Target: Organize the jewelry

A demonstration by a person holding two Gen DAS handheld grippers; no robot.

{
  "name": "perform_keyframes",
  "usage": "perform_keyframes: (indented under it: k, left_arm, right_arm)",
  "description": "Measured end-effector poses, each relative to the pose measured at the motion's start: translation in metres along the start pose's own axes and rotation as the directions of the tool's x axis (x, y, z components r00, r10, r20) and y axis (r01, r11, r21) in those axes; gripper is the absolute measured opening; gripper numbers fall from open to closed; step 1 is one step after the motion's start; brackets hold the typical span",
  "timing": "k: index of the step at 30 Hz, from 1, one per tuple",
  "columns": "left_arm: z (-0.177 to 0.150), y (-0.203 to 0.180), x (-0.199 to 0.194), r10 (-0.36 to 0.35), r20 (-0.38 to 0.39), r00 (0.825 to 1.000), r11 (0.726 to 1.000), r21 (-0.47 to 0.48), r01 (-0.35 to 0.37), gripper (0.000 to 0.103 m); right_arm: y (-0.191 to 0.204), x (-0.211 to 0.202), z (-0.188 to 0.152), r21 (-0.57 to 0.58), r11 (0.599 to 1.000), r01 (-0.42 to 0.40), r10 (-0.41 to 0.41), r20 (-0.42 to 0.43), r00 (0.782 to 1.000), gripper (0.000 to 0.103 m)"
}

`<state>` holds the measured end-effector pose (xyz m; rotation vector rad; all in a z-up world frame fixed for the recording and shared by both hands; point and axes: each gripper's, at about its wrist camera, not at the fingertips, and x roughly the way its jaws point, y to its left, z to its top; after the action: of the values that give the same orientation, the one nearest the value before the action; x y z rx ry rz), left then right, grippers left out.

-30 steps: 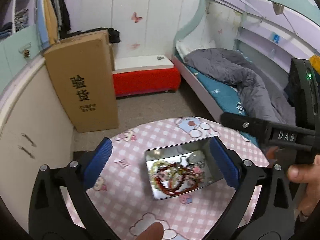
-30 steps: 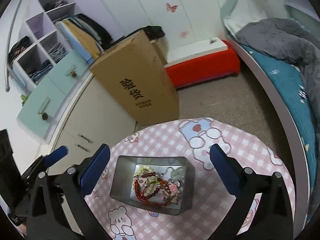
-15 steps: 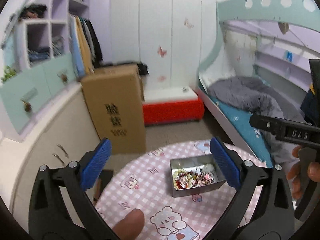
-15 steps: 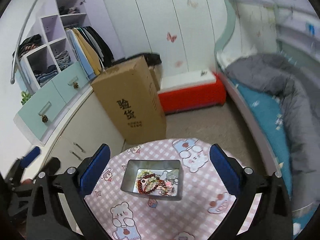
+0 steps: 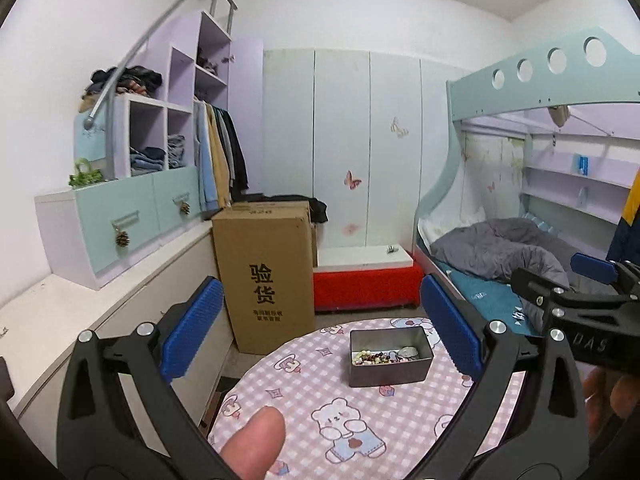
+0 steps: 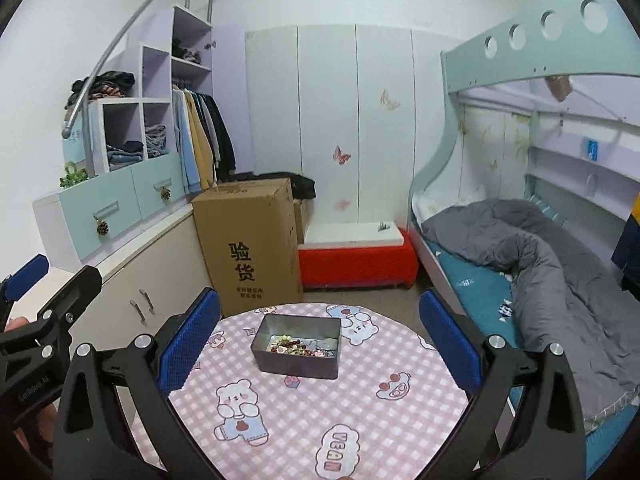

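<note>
On the round table (image 6: 400,360) with the pink checked cloth sits a small grey metal tin (image 6: 297,347), open on top, toward the far side of the tabletop. Inside it there's a tangled heap of jewelry (image 6: 304,346): dark red beads, pale cream beads, a bit of pink, and something silvery at the right end. The left wrist view shows the same tin (image 5: 390,356) from the other side, beads piled along its near wall.

The left gripper (image 5: 320,328) is spread wide with nothing between its blue pads, hanging well above and short of the tin. The right gripper (image 6: 320,328) is the same: jaws wide apart, empty, raised over the table.

Readable stuff: the tall cardboard box (image 6: 250,244) past the table has "验货" in big black characters, smaller print under it too tiny to make out. The cloth has cartoon bears and a bubble reading "YEAM" (image 6: 334,454). The right gripper's body, seen from the left wrist, says "DAS" (image 5: 591,345).
</note>
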<state>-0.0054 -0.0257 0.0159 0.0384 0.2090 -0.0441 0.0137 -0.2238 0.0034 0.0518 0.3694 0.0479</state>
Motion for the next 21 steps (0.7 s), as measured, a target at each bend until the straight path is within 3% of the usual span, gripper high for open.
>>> perform_keyframes:
  k: [9, 21]
  left_arm:
    - [-0.009, 0.006, -0.038, 0.017, 0.042, 0.999, 1.000, -0.006, -0.017, 0.097]
    - [-0.023, 0.006, -0.044, -0.002, 0.054, 0.999, 1.000, -0.016, 0.003, 0.097]
  right_arm:
    - [0.009, -0.044, -0.022, 0.001, 0.998, 0.062, -0.062, 0.089, 0.994, 0.096]
    - [0.018, -0.054, -0.030, -0.001, 0.995, 0.095, -0.094, 0.124, 0.988, 0.096]
